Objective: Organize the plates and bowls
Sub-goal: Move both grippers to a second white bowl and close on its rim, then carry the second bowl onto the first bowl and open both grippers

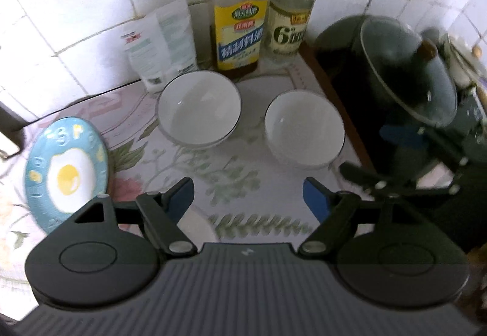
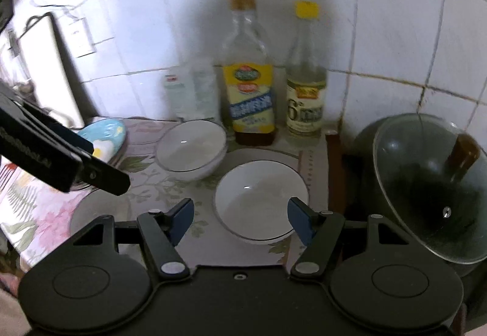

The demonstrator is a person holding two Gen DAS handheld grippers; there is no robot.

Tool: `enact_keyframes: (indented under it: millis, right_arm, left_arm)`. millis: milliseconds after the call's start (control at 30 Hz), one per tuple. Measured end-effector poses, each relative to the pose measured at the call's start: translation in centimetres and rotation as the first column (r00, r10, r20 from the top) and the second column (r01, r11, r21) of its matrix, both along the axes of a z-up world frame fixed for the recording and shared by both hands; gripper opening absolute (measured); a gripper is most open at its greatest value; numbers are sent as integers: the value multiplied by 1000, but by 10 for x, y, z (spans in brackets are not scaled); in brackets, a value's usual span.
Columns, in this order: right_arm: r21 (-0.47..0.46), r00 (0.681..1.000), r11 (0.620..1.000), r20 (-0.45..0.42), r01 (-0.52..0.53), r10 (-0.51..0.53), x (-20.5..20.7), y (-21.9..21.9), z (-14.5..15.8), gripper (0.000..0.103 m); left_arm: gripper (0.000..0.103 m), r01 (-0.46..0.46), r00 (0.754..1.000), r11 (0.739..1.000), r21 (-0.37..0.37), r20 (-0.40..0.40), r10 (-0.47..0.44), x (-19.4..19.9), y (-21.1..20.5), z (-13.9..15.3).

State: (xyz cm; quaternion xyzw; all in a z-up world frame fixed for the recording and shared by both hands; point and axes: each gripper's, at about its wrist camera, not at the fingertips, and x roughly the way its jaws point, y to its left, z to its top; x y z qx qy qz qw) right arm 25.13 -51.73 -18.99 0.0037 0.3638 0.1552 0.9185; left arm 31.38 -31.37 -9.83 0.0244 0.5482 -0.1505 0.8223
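The left tool (image 1: 248, 196) hangs over the flowered counter (image 1: 194, 171) with its fingers apart and nothing between them. Ahead of it stand two white bowls (image 1: 199, 109) (image 1: 304, 129). The egg plate (image 1: 65, 168) lies to its left. The right tool (image 2: 240, 214) is also apart, the nearer bowl (image 2: 261, 199) just ahead of its fingers.
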Motion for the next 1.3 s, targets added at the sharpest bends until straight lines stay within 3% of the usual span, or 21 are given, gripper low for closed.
enact_keyframes:
  millis: [133, 233, 400, 567, 667, 800, 900, 1033, 1300]
  right_arm:
    - [45, 996, 995, -21, 89, -88, 22, -10, -27, 73]
    - [70, 990, 988, -17, 140, -139, 35, -16, -49, 73]
    - [105, 982, 976, -49, 189, -185, 51, -24, -79, 73]
    - [158, 978, 966, -82, 204, -193, 61, -30, -90, 72]
    - [170, 976, 964, -112, 206, -189, 66, -31, -95, 64]
    - [172, 969, 961, -162, 215, -187, 71, -32, -101, 40]
    - [162, 965, 960, -173, 228, -200, 69, -30, -103, 32]
    - [153, 959, 957, -182, 245, -217, 70, -29, -103, 27]
    - [141, 947, 951, -209, 274, -242, 53, -22, -85, 26]
  left_arm:
    - [78, -46, 999, 996, -76, 23, 48, 21, -13, -15]
    - [77, -77, 996, 993, -89, 43, 81, 35, -26, -33]
    - [73, -82, 995, 994, -66, 53, 85, 49, -43, -63]
    - [55, -101, 995, 994, -28, 12, 101, 58, -52, -92]
    - [43, -109, 994, 993, -33, -11, 109, 61, -51, -102]
    - [24, -121, 991, 991, -54, -66, 118, 64, -49, -110]
    - [11, -142, 986, 986, -90, -99, 133, 64, -45, -117]
    - [8, -139, 987, 987, -84, -96, 131, 61, -48, -117]
    - [8, -110, 990, 991, -72, -102, 102, 43, -41, -105]
